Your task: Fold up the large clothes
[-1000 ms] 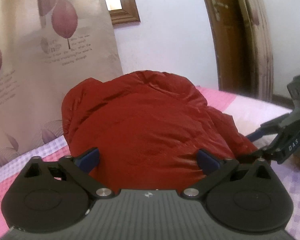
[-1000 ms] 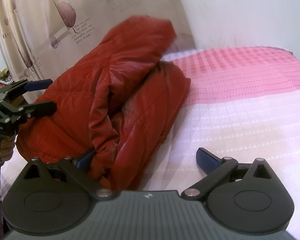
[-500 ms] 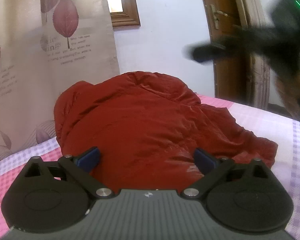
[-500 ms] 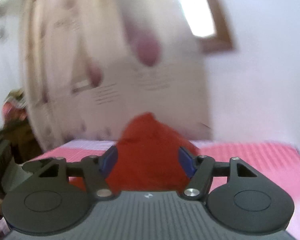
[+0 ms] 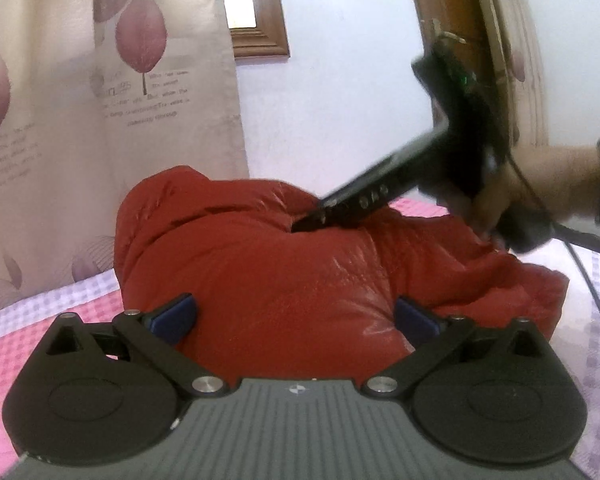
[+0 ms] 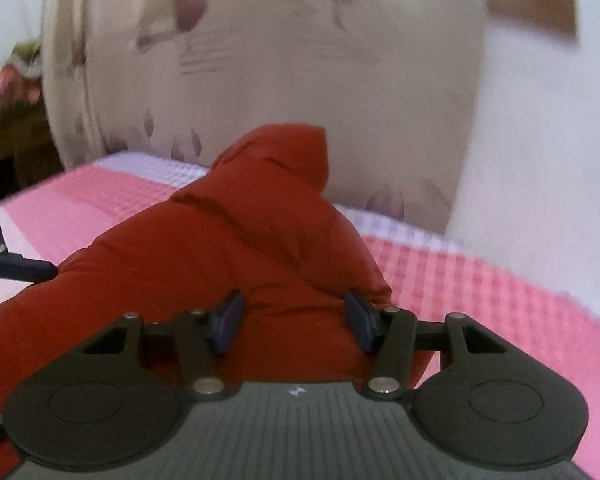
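Note:
A red puffy hooded jacket (image 5: 284, 264) lies bunched on the bed; it also shows in the right wrist view (image 6: 228, 248) with its hood at the far end. My left gripper (image 5: 294, 318) is open and empty, close above the jacket's near edge. My right gripper (image 6: 294, 320) is open, its blue pads either side of the jacket's top, pressing down on it. In the left wrist view the right gripper (image 5: 312, 224) comes in from the right, its tips on the jacket.
The bed (image 6: 480, 280) has a pink, white and lilac checked cover. A leaf-print curtain (image 5: 100, 120) hangs behind it. A wooden door (image 5: 480, 40) and white wall stand at the back right. A cable (image 5: 596, 292) trails from the right hand.
The right gripper swung up off the jacket's right side, over it, and came down on its top, jaws narrower. The left gripper stayed open at the near edge.

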